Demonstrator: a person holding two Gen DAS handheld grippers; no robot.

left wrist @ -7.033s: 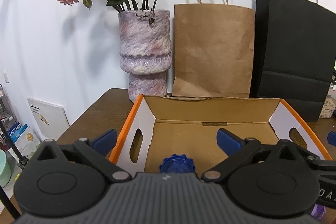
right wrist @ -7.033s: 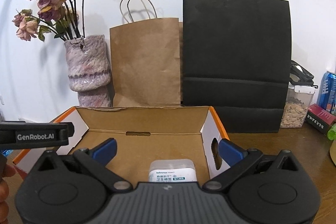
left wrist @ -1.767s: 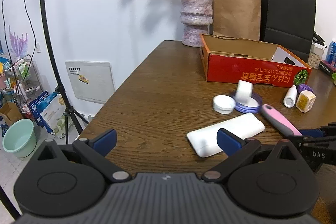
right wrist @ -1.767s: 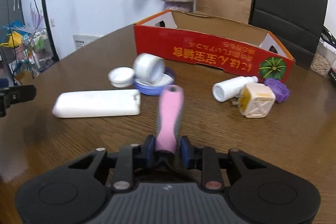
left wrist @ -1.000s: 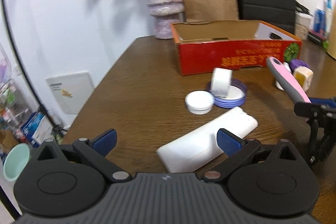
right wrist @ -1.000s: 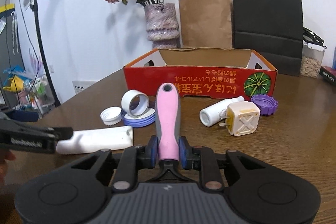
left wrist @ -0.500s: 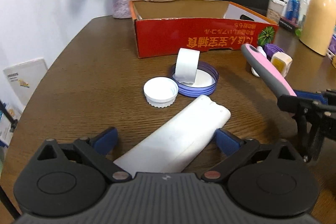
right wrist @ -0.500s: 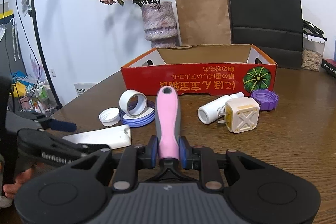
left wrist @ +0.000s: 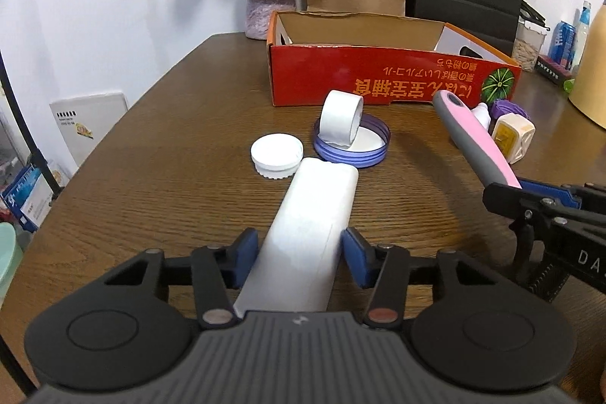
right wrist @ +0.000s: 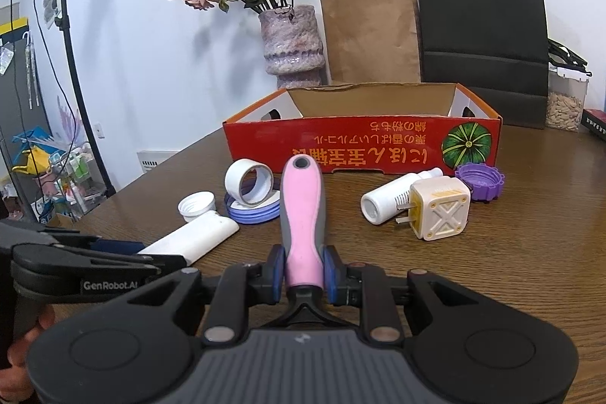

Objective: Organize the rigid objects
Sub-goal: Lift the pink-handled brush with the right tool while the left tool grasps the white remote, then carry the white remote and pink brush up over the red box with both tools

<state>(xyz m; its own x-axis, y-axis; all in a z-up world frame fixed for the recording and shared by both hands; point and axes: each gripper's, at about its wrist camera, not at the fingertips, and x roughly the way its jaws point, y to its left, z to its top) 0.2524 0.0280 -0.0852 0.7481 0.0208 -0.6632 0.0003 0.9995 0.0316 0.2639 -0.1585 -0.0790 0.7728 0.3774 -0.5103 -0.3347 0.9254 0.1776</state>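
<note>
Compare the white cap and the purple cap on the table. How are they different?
The white cap lies left of the blue lid, near the white bar; the purple cap lies by the box's right end, behind the plug. The white cap's edge is finely ribbed; the purple cap's edge is lobed. Both rest flat.

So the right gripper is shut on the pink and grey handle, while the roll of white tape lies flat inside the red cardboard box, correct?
Not quite. The right gripper is shut on the pink and grey handle, but the roll of white tape is not in the red cardboard box. It stands on edge in the shallow purple lid on the table in front of the box, as the left wrist view shows.
</note>
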